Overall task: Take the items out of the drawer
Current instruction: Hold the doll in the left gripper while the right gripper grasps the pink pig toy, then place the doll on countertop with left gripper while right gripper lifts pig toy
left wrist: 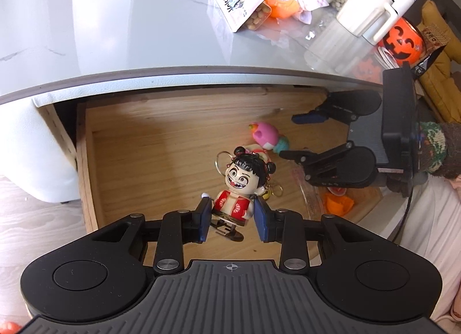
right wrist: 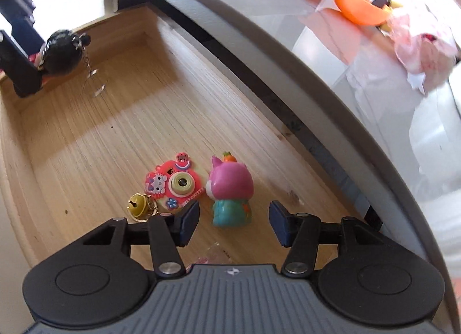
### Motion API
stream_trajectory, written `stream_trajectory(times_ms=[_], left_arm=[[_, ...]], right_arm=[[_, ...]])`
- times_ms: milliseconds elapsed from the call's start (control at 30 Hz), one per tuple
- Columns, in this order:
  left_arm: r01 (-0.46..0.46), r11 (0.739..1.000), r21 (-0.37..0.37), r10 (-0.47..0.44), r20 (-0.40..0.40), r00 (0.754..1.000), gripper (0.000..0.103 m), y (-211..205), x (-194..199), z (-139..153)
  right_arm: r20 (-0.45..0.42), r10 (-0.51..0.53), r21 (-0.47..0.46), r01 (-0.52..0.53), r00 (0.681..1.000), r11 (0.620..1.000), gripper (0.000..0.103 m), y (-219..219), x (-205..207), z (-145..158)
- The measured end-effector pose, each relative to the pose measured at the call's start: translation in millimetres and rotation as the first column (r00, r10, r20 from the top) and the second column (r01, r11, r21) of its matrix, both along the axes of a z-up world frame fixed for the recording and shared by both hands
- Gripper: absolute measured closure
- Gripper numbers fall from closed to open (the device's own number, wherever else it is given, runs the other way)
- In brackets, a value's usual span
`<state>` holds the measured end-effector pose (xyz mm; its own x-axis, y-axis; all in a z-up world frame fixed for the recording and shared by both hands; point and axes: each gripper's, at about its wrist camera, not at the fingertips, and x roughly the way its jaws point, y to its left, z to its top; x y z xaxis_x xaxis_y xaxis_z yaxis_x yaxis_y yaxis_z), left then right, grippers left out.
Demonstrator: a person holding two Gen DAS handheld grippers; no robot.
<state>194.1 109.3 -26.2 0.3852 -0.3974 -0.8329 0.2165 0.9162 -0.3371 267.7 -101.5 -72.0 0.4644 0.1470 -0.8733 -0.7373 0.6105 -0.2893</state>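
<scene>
Left gripper (left wrist: 230, 220) clamped on the red-robed doll figure (left wrist: 240, 187), lifted above the drawer (left wrist: 144, 143) near its front edge. Right gripper (right wrist: 234, 223) spread wide, poised over the pink cat figurine (right wrist: 230, 189) beside the pink toy camera (right wrist: 171, 185) on the drawer floor. Beyond, cluttered tabletop (left wrist: 115, 16).

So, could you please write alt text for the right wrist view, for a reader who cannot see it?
The right gripper, open, hovers in a wooden drawer with a pink-headed, teal-bodied toy figure lying between its fingertips. A pink camera-shaped keychain with a gold bell lies just left of the toy.
</scene>
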Motion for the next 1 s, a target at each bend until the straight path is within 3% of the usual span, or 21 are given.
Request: stream_trajectory(times_ms=[233,267,300,467,567,667,767,833,1000], left_arm=[[0.048,0.999,0.013,-0.048,-0.015,0.999,0.068,-8,0,-3],[0.059,0.998,0.012,-0.059,-0.014,0.998,0.068,-10,-1,-3],[0.071,0.997,0.011,-0.071,-0.013,0.997,0.068,-12,-1,-2],[0.178,0.984,-0.018,-0.178,-0.001,0.984,0.068,-26,-8,3],[0.202,0.974,-0.098,-0.190,0.116,0.975,0.068,-26,-12,35],[0.090,0.986,-0.140,-0.050,0.264,0.963,0.068,-11,-1,79],[-0.107,0.990,-0.091,0.133,0.358,0.924,0.068,3,30,108],[-0.198,0.979,-0.039,0.199,0.359,0.912,0.068,4,59,110],[-0.223,0.969,0.104,0.194,0.238,0.952,0.067,-14,128,75]], right_arm=[[-0.040,0.057,-0.067,-0.059,0.998,0.996,0.052,13,18,-23],[-0.057,0.057,-0.072,-0.061,0.997,0.996,0.067,13,19,-23],[-0.067,0.056,-0.081,-0.061,0.996,0.995,0.072,12,19,-20],[-0.032,0.079,-0.033,-0.080,0.996,0.996,0.074,1,-8,27],[-0.017,0.044,0.076,-0.042,0.999,0.996,0.074,-16,-32,72],[0.004,-0.011,0.224,0.009,1.000,0.975,0.074,-43,-56,112],[0.022,-0.076,0.344,0.064,0.997,0.937,0.074,-41,-67,111],[0.012,-0.128,0.401,0.112,0.992,0.909,0.074,-43,-64,103],[0.033,-0.189,0.416,0.158,0.981,0.895,0.074,-63,-56,103]])
